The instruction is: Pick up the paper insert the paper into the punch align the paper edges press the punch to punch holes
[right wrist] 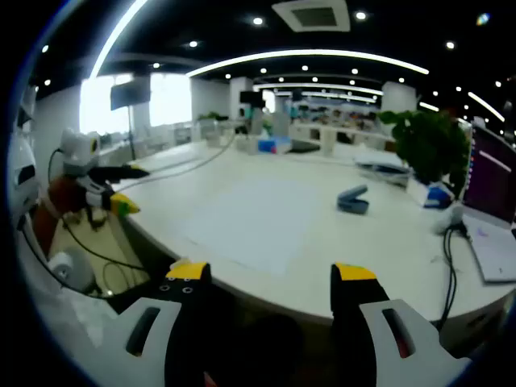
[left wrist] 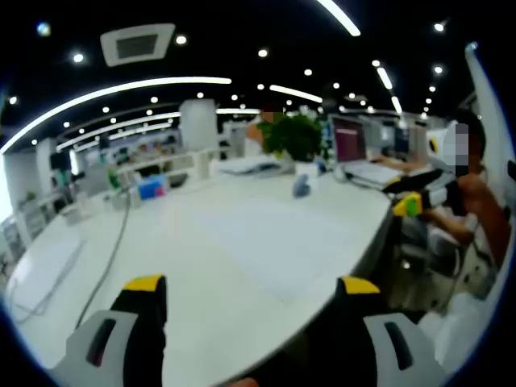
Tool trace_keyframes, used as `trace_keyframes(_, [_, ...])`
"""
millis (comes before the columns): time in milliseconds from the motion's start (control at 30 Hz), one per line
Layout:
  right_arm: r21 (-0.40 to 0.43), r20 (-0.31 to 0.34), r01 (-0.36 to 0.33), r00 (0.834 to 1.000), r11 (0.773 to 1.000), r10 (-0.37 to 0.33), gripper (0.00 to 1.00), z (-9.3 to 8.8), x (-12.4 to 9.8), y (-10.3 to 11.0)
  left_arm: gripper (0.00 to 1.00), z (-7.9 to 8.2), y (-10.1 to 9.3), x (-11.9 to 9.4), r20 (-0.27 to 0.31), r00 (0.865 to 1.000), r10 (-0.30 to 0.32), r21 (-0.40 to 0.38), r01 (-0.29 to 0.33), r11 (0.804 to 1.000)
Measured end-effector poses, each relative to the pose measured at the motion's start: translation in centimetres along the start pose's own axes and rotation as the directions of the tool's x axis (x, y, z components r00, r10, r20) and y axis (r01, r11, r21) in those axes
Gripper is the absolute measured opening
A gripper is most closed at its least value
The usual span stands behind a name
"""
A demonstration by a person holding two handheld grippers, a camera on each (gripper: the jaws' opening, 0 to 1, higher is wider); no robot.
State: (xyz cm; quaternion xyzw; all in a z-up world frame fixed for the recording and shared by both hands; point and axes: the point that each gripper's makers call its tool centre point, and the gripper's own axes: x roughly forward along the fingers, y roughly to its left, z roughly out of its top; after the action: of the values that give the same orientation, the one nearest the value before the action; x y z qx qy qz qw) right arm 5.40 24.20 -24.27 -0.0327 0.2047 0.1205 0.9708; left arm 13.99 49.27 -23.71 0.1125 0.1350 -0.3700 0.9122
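A white sheet of paper (left wrist: 278, 242) (right wrist: 250, 214) lies flat in the middle of the white table (left wrist: 201, 218) (right wrist: 201, 173). A small blue punch (left wrist: 301, 187) (right wrist: 353, 199) sits on the table beyond the paper's far side. My left gripper (left wrist: 251, 284) hangs open over the table's near edge, nothing between its yellow-tipped jaws. My right gripper (right wrist: 270, 272) is open too, low at the table's rim and short of the paper. Each gripper also shows in the other's view: the right gripper (left wrist: 409, 203) at the right, the left gripper (right wrist: 113, 197) at the left.
A green plant (left wrist: 294, 135) (right wrist: 427, 137) stands at the table's far side beside a laptop (right wrist: 493, 242) and a monitor (left wrist: 348, 139). A grey cable (left wrist: 113, 250) runs across the table. A blue box (left wrist: 151, 189) sits far back. A person (left wrist: 472, 185) is by the table's edge.
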Motion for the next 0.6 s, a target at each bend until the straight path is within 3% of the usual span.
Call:
trace_keyframes(133, [0.002,-0.003,-0.001,1.000,1.000,0.001,0.61,-0.01,0.22,-0.09,0.77,0.27,0.21,-0.13,0.017,1.000,-0.004,-0.006,0.004,1.000])
trace_keyframes(367, [0.002,-0.007,0.004,1.000,1.000,-0.004,0.61,0.02,0.16,-0.32,0.85,-0.38,0.33,0.25,-0.012,1.000,-0.001,-0.033,0.000,0.999])
trace_keyframes(533, [0.003,-0.009,0.011,1.000,1.000,-0.011,0.61,-0.04,0.08,-0.55,0.84,-0.22,0.40,0.25,-0.006,1.000,0.001,-0.031,-0.002,1.000])
trace_keyframes(600, [0.004,-0.009,0.012,1.000,1.000,-0.012,0.61,-0.07,0.11,-0.60,0.79,-0.33,0.35,0.27,-0.009,1.000,-0.004,-0.025,0.004,1.000])
